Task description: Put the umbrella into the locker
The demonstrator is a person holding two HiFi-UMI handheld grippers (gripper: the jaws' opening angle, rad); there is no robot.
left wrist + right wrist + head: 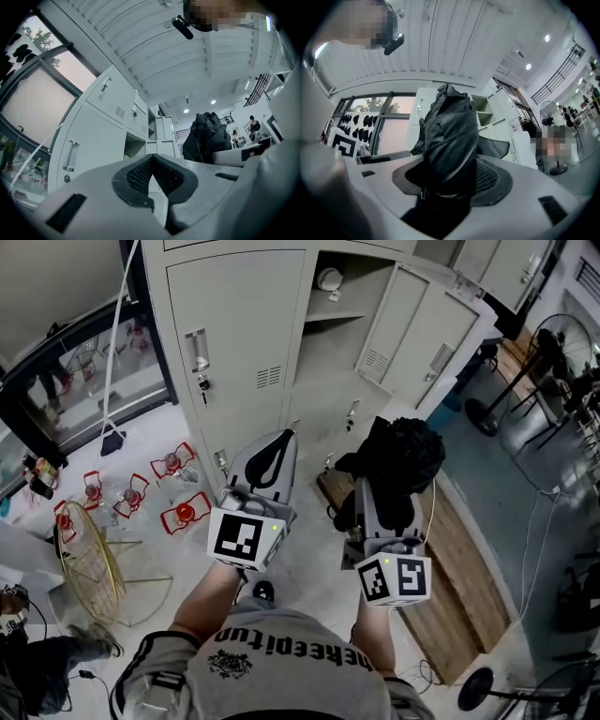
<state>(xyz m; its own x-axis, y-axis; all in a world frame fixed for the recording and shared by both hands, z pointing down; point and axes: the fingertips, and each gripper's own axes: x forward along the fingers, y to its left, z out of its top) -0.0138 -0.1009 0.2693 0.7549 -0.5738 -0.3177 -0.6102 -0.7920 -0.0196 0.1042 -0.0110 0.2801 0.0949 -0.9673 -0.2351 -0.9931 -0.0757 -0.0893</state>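
jaws clamped on umbrella (pixel 449 136), locker (pixel 326 352) open ahead

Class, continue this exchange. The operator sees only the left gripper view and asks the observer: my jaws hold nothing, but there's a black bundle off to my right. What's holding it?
Observer: The right gripper. Its own view shows the jaws shut on a folded black umbrella.
Operator: What's inside the open locker ahead?
Observer: In the head view, the open locker has a round white object on its upper shelf.
Operator: What's on the floor over there?
Observer: A long wooden board lies on the floor before the right-hand lockers, below the right gripper.
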